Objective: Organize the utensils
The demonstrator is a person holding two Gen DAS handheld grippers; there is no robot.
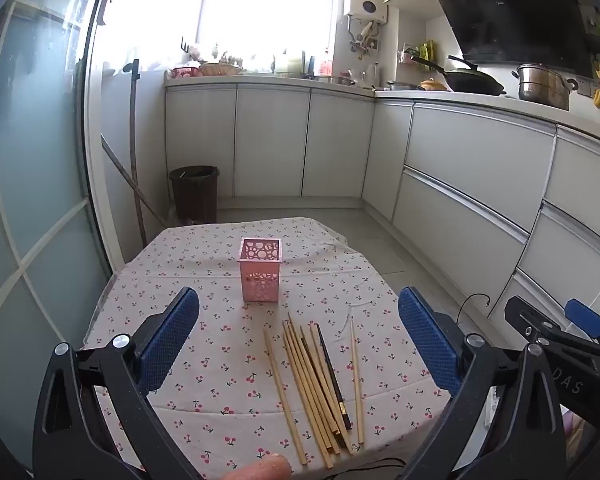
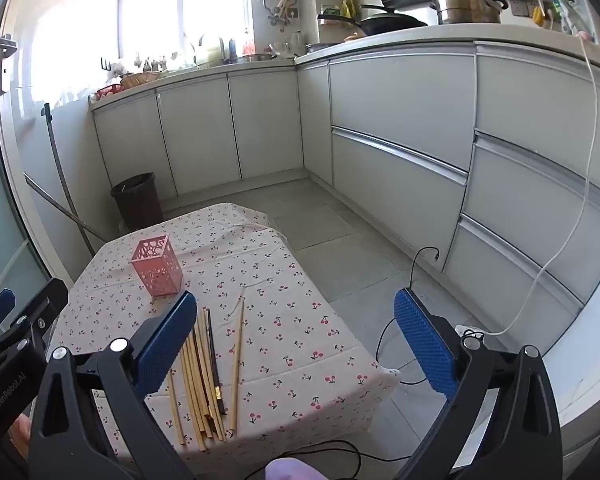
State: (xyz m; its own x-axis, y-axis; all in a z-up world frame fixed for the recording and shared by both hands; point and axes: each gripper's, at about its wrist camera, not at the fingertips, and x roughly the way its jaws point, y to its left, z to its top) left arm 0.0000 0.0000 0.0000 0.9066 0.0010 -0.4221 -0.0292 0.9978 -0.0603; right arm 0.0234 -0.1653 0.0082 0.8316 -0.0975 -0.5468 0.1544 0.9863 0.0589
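Observation:
A pink perforated utensil holder (image 1: 260,270) stands upright and empty on the cherry-print tablecloth (image 1: 204,320); it also shows in the right wrist view (image 2: 157,266). Several wooden chopsticks (image 1: 308,388) and one dark chopstick (image 1: 334,376) lie loose in a bundle near the table's front edge, seen too in the right wrist view (image 2: 204,376). My left gripper (image 1: 298,332) is open and empty, above the chopsticks. My right gripper (image 2: 296,334) is open and empty, over the table's right edge, with its left finger (image 2: 166,340) over the bundle.
A dark bin (image 1: 194,194) and a mop handle (image 1: 134,152) stand beyond the table's far left. White cabinets (image 2: 400,120) run along the back and right. Black cables (image 2: 416,276) lie on the floor to the table's right. The right gripper shows at the left view's edge (image 1: 560,340).

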